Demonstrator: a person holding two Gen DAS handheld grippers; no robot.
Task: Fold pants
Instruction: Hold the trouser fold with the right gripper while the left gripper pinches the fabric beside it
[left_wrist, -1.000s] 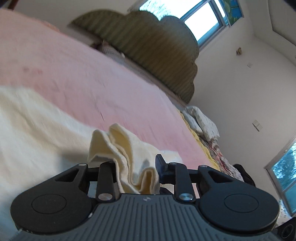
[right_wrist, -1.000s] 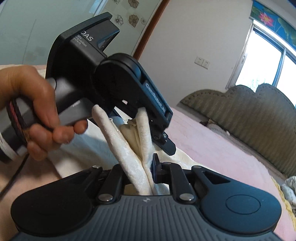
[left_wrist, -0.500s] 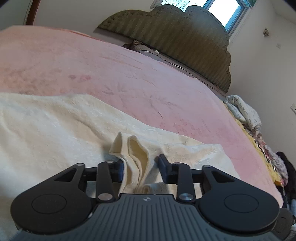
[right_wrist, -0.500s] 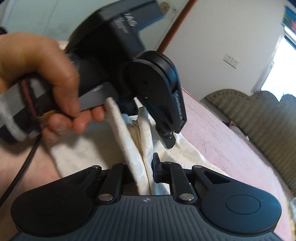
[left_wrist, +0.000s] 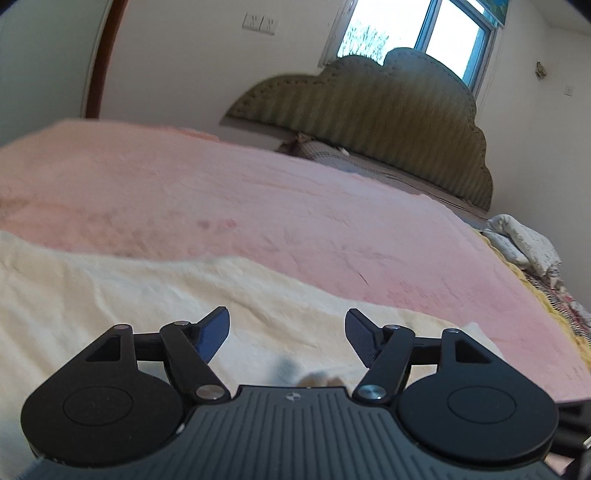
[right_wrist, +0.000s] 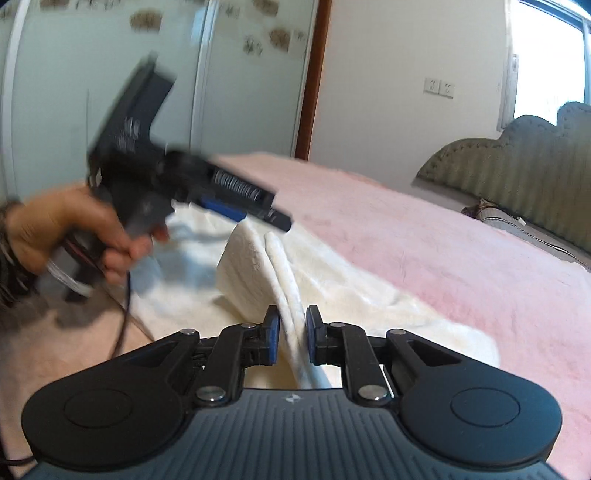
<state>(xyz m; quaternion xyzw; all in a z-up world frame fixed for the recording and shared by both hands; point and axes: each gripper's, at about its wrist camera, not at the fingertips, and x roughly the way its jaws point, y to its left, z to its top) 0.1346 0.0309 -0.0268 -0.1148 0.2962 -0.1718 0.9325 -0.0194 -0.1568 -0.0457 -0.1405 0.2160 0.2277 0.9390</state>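
Cream fleece pants (left_wrist: 155, 291) lie spread on a pink bed (left_wrist: 258, 195). My left gripper (left_wrist: 287, 338) is open and empty just above the cloth. In the right wrist view the pants (right_wrist: 343, 295) rise in a raised fold between my fingers. My right gripper (right_wrist: 289, 338) is shut on that fold, low over the bed (right_wrist: 424, 240). The left gripper (right_wrist: 207, 188), blurred and held in a hand, hovers to the left above the fold and apart from it.
A padded olive headboard (left_wrist: 373, 125) stands at the far end of the bed, with a window behind it. Bedding is heaped at the bed's right edge (left_wrist: 524, 243). A wardrobe with glass doors (right_wrist: 110, 74) and a door frame stand behind.
My left gripper has opened and let go of the cloth, then lifted away to the left. My right gripper still holds its fold, now lower over the bed.
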